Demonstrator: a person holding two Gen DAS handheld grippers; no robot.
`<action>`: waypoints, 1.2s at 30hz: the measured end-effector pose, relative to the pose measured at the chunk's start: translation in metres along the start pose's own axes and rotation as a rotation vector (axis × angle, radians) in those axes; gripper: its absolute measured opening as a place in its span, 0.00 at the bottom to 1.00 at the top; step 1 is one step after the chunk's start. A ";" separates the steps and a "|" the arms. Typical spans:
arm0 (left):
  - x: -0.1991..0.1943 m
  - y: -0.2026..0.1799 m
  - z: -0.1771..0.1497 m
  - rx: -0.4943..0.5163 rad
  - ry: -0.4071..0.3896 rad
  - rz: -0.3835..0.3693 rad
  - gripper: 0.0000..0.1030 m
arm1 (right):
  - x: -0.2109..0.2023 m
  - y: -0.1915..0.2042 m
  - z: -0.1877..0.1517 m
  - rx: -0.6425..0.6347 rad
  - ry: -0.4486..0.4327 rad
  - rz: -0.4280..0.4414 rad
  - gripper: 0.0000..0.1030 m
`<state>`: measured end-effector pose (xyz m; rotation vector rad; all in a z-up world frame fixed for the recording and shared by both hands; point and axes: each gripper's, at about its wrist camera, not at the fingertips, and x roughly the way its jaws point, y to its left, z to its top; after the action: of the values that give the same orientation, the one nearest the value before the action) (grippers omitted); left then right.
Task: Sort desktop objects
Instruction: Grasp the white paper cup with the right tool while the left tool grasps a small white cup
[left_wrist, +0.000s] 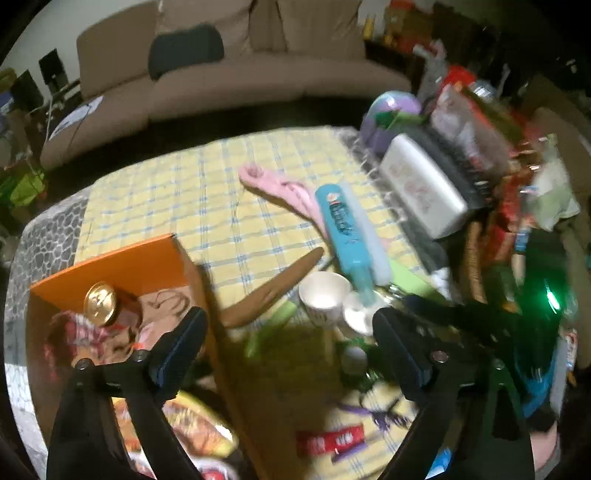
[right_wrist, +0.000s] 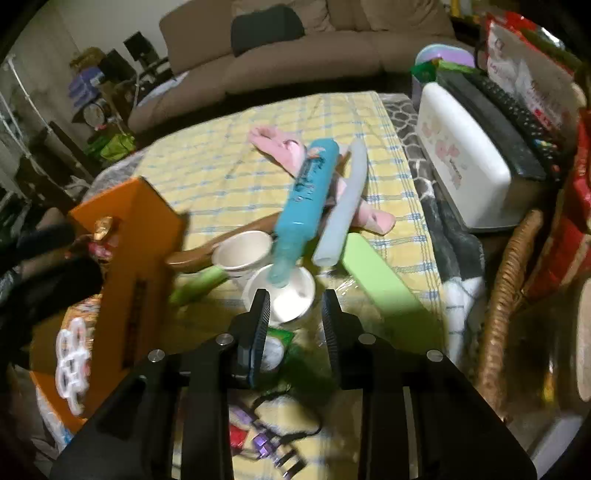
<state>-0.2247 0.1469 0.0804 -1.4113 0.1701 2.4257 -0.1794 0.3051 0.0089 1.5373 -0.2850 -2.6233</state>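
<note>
Both ribbed black grippers, left gripper (left_wrist: 288, 332) and right gripper (right_wrist: 295, 314), hang parted and empty above the quilted yellow-checked worktop (right_wrist: 221, 166), near a glossy turquoise cylindrical bottle (right_wrist: 306, 195) leaning on a smooth white paper cup (right_wrist: 284, 295).

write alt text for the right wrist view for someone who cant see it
The open right gripper hovers empty above a white paper cup on a yellow checked tablecloth. A blue bottle lies with its tip at the cup's rim, and an orange box stands to the left.
</note>
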 end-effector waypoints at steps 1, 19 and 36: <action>0.014 -0.001 0.005 0.004 0.030 0.036 0.76 | 0.006 -0.002 0.001 0.000 0.006 -0.003 0.26; 0.097 -0.015 0.013 0.023 0.210 0.121 0.68 | 0.029 -0.007 -0.010 -0.035 0.043 0.036 0.24; 0.106 -0.047 -0.003 0.143 0.228 0.149 0.05 | 0.030 0.007 -0.018 -0.074 0.046 0.004 0.06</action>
<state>-0.2547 0.2139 -0.0099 -1.6578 0.5098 2.3061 -0.1784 0.2906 -0.0241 1.5689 -0.1849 -2.5607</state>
